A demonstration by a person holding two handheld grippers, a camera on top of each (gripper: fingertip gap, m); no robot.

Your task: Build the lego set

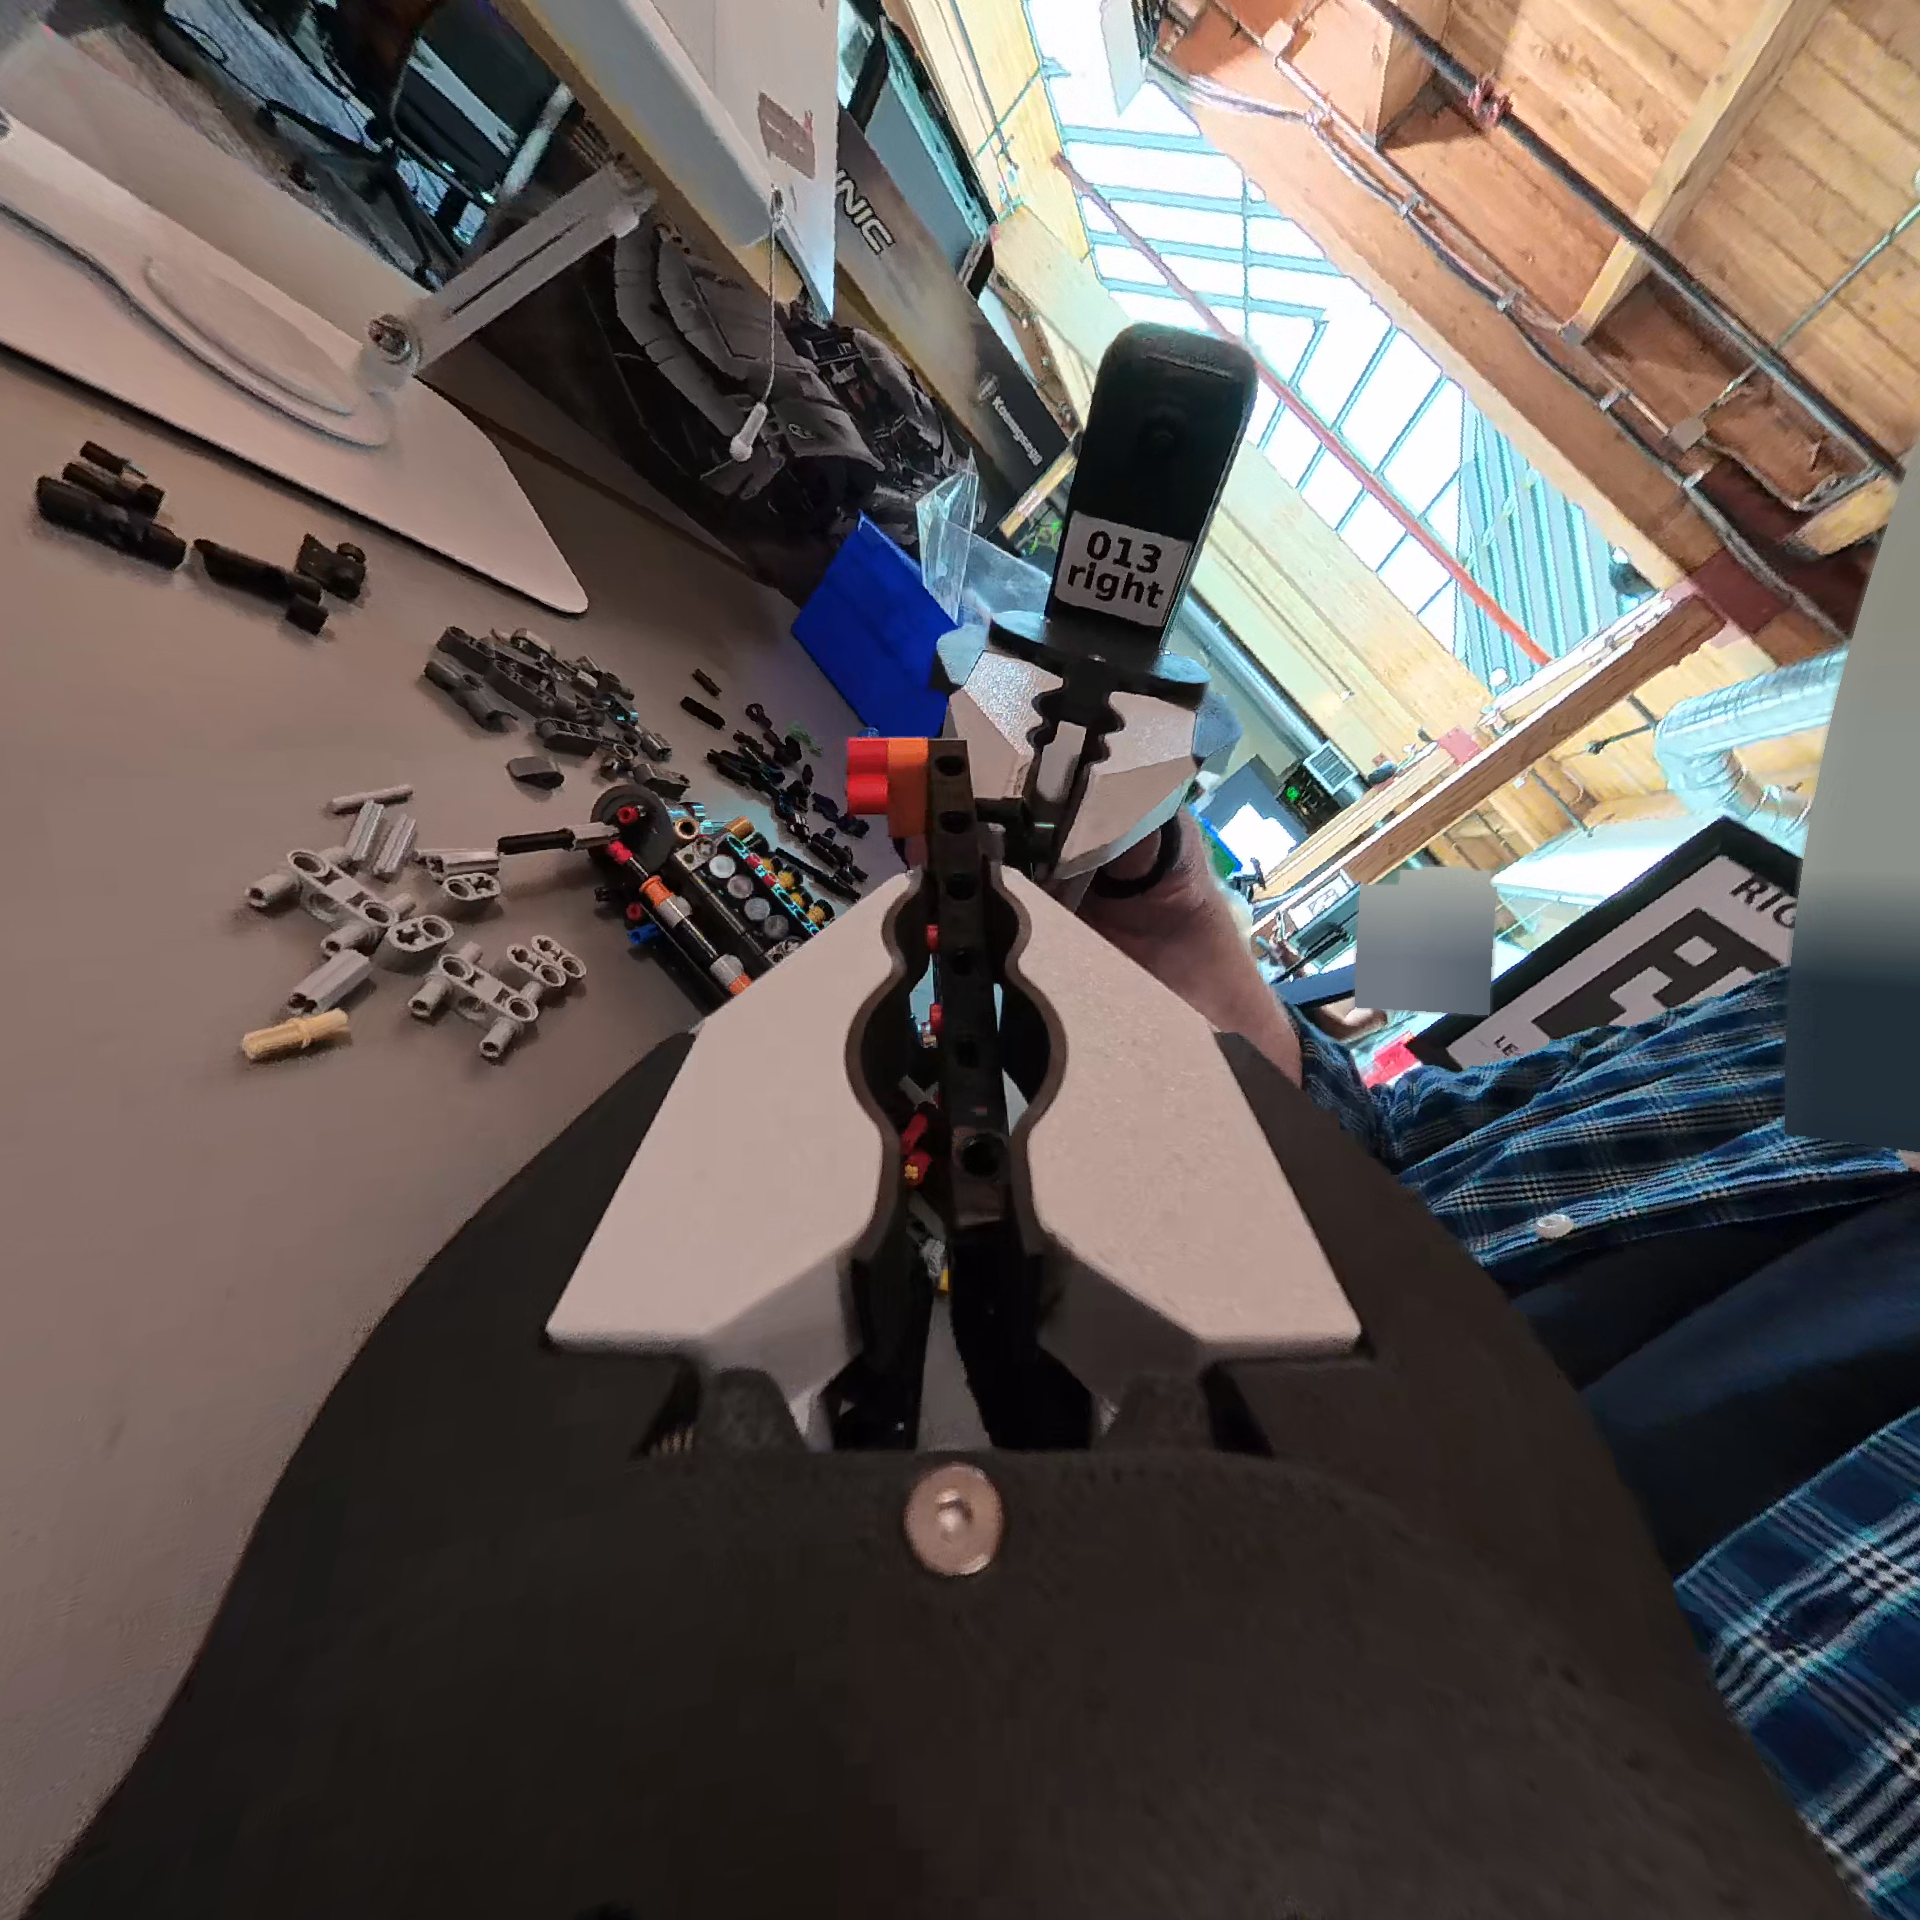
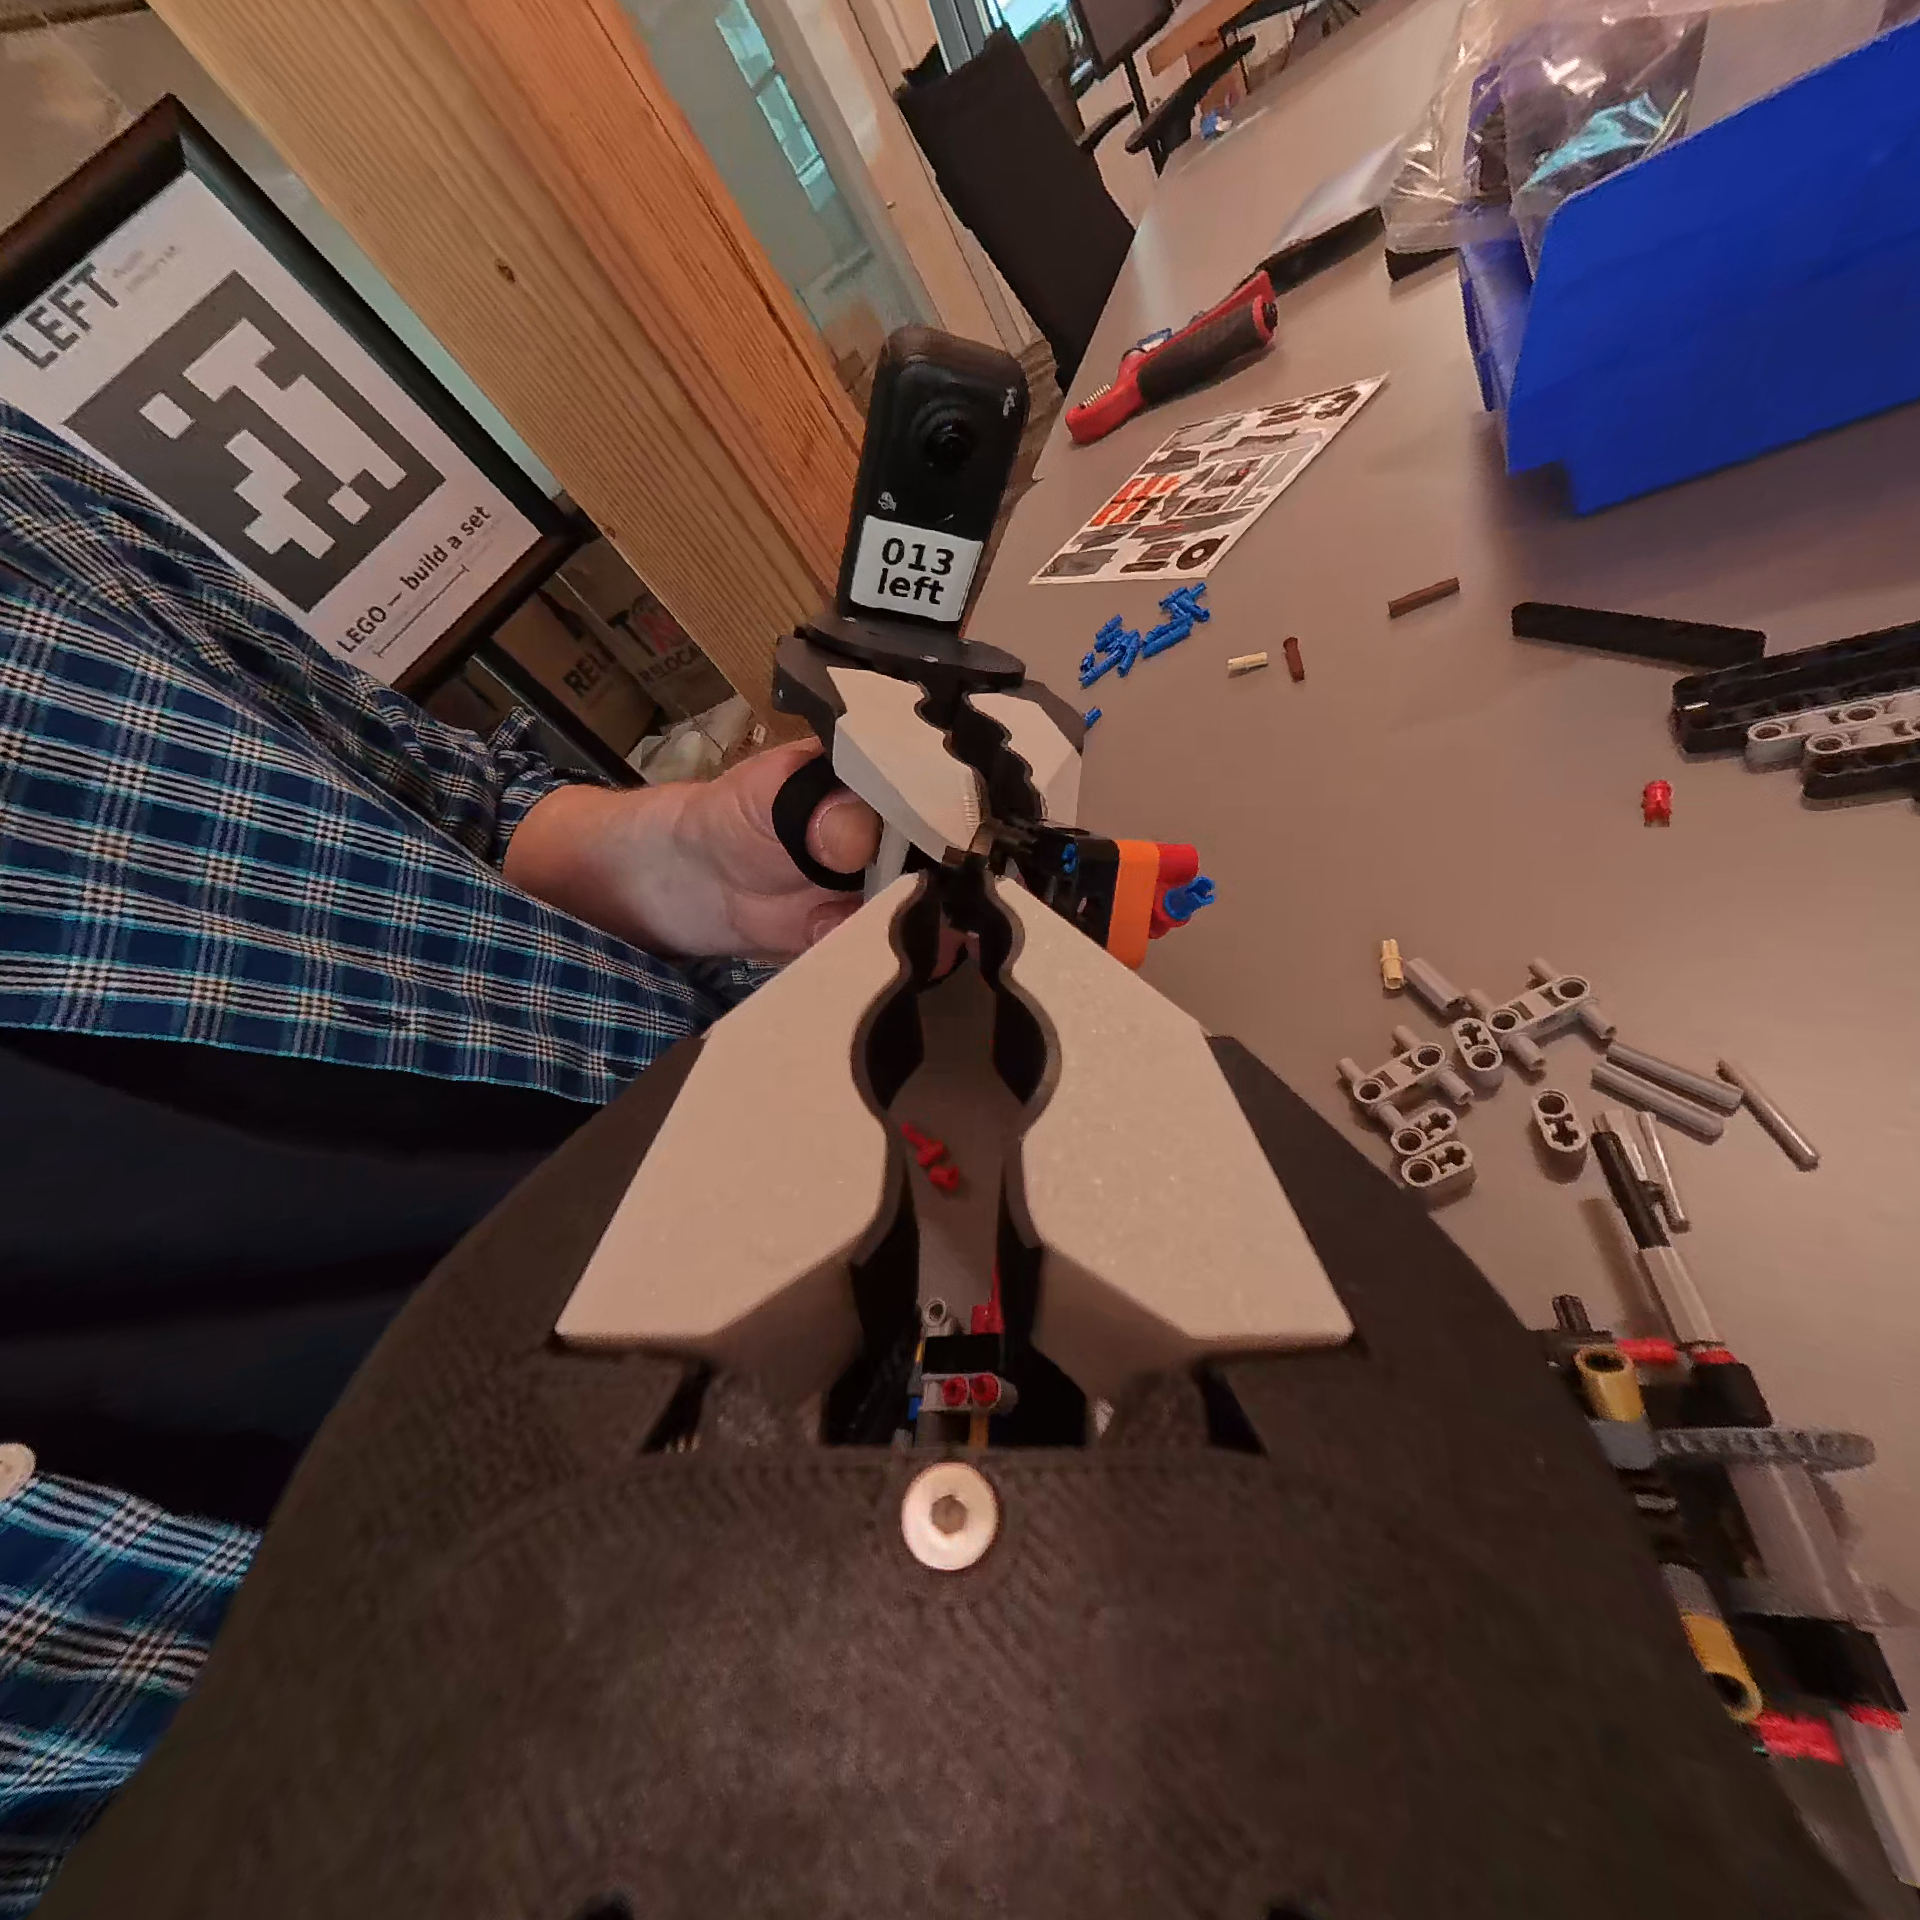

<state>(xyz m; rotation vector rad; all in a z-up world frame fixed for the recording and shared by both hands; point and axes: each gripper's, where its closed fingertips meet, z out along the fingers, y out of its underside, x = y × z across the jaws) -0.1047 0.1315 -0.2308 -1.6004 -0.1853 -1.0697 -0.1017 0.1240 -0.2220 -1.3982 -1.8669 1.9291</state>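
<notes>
- Across the grey table, loose grey connectors lay spread, probably for easy picking.
- Above it, the left gripper was clamped on a black beam, presumably steadying it.
- Facing it, the right gripper was pinched shut on something small and dark beside the beam's orange block; what it was, I could not tell.

A workshop-like loft: exposed timber ceiling beams (skylight between), long grey worktable, blue parts bin.

Bright daylight was admitted through the glaring ceiling skylights; strong fisheye distortion and blurred edges were seen.
</notes>
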